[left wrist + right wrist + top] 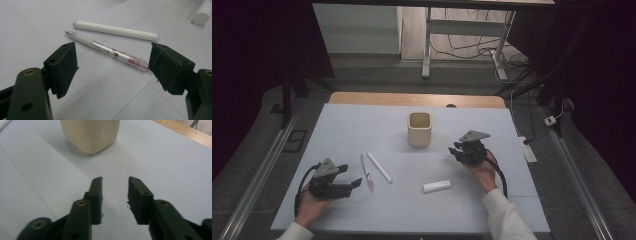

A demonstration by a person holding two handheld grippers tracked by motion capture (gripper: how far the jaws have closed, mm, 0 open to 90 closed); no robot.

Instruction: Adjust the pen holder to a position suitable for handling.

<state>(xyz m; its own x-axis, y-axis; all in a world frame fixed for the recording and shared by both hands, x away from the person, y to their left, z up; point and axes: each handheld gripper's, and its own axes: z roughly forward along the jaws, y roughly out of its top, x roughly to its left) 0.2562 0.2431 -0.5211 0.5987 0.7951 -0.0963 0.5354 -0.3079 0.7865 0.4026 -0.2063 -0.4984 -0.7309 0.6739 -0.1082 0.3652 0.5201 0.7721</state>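
A cream square cup (419, 128) (90, 133) stands upright at the middle back of the pale mat. A clear pen with a pink end (367, 173) (106, 50) and a long white marker (379, 167) (115, 30) lie side by side left of centre. A short white tube (436, 186) lies in front of centre. My left gripper (351, 175) (113, 65) rests at the left with its jaws wide apart, nothing between them, the pen just beyond. My right gripper (455, 149) (115, 183) is right of the cup, jaws parted and empty, pointing toward the cup.
The pale mat (362, 130) covers the table, whose wooden far edge (412, 98) shows behind. A white power strip (528, 150) lies off the right side. Desk legs and cables (462, 50) are on the floor beyond.
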